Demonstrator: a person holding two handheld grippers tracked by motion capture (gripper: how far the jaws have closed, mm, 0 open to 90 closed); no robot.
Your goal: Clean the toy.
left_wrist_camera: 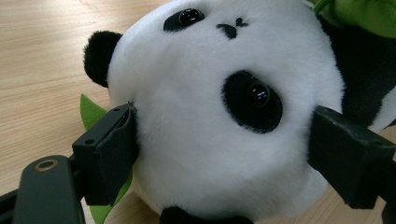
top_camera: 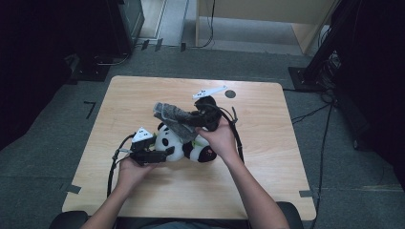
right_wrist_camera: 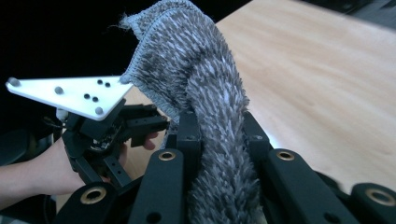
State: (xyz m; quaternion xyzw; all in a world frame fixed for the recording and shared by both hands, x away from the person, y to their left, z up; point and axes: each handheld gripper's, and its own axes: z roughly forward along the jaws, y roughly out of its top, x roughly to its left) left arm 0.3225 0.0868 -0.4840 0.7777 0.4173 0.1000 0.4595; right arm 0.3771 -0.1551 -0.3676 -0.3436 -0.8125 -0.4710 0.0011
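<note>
Panda plush lies mid-worktop; my left tool straddles its head, jaws slack, only steadying it. Right tool, at the plush's one o'clock, pinches the grey cloth clear above.

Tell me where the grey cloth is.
In the high view the grey cloth hangs from the right gripper, just above the panda toy near the table's middle.

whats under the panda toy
A green leaf-shaped piece sticks out from under the panda toy, lying on the wooden table. How far the green piece runs underneath is hidden by the toy's head.
</note>
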